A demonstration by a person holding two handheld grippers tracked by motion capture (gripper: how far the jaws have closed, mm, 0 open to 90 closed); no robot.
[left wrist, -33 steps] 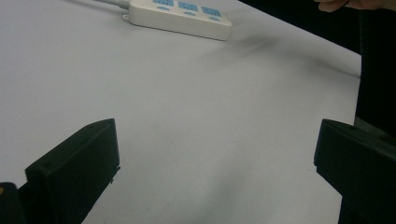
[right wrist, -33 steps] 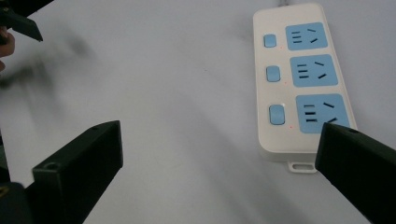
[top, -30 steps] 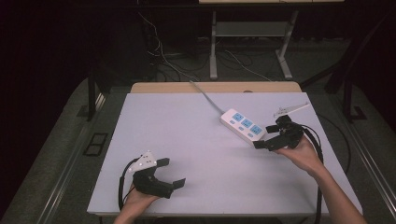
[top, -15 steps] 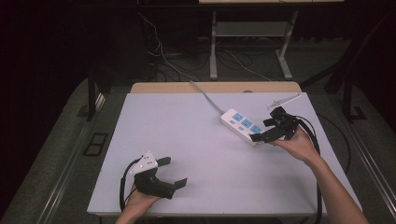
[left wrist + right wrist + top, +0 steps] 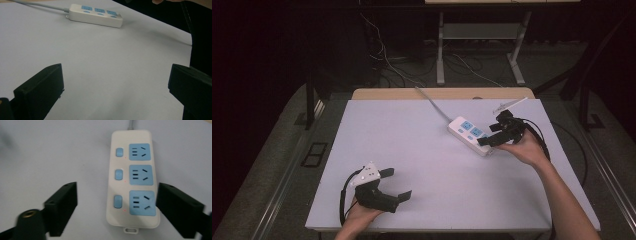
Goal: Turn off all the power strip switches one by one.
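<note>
One white power strip (image 5: 471, 135) with three blue sockets, lying flat on the tabletop (image 5: 422, 150) toward its far right, cable (image 5: 432, 104) running off the far edge. Right tool (image 5: 494, 136) at the strip's near end, jaws just narrowing, straddling the strip without pressing on it. Left tool (image 5: 398, 184) near the front-left edge, jaws wide apart, nothing between.
</note>
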